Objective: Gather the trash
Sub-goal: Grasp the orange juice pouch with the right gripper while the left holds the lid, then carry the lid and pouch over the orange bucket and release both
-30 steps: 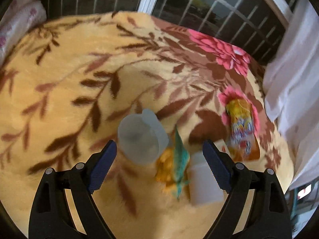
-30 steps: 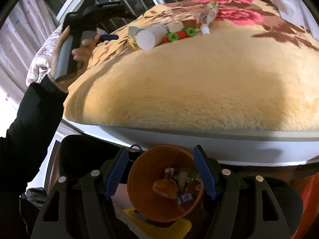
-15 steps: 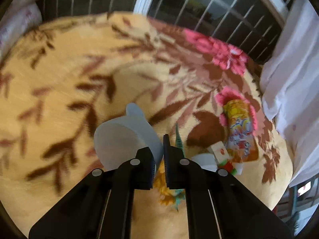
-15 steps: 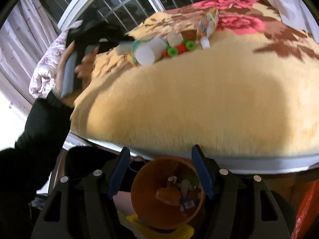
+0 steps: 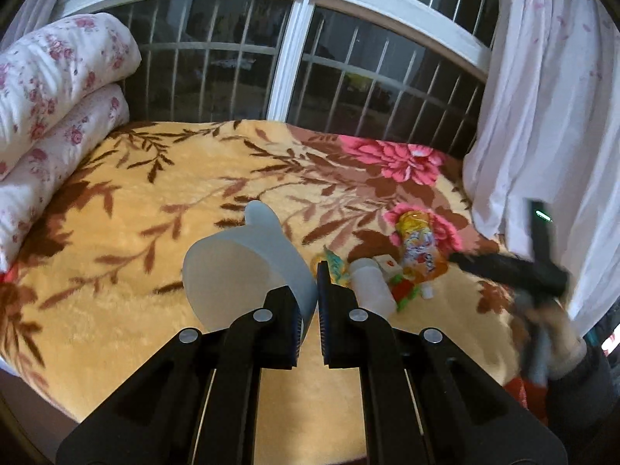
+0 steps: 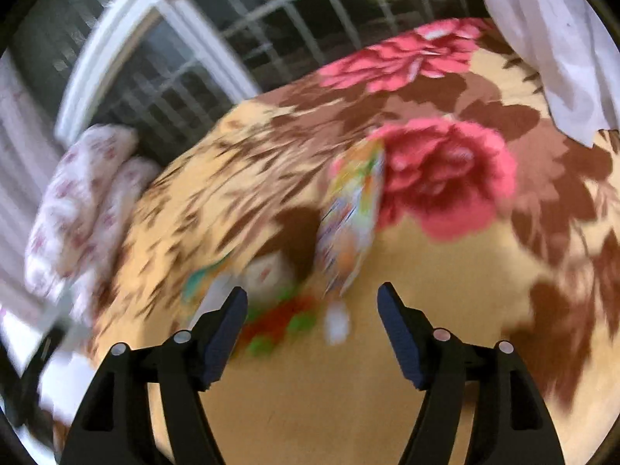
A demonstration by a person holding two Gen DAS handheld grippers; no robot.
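My left gripper [image 5: 309, 302] is shut on the rim of a translucent white plastic cup [image 5: 240, 271] and holds it above the flowered blanket [image 5: 155, 201]. More trash lies to its right: a yellow-green wrapper [image 5: 333, 265], a white bottle [image 5: 370, 286], a small white box [image 5: 385, 263], a red-green toy piece [image 5: 405, 290] and an orange snack pouch [image 5: 418, 244]. My right gripper [image 6: 312, 321] is open and empty, just above the blurred red-green piece [image 6: 279, 325] and near the pouch [image 6: 350, 217]. It also shows blurred in the left wrist view [image 5: 515, 271].
Two rolled flowered quilts [image 5: 50, 116] lie at the blanket's left. A barred window [image 5: 294, 62] runs behind the bed. A white curtain [image 5: 550, 116] hangs at the right. The bed's near edge is at the bottom left [image 5: 23, 383].
My left gripper closed on the cup's rim and lifted it back from the blanket. My right gripper swung up from the orange bin to above the trash on the bed.
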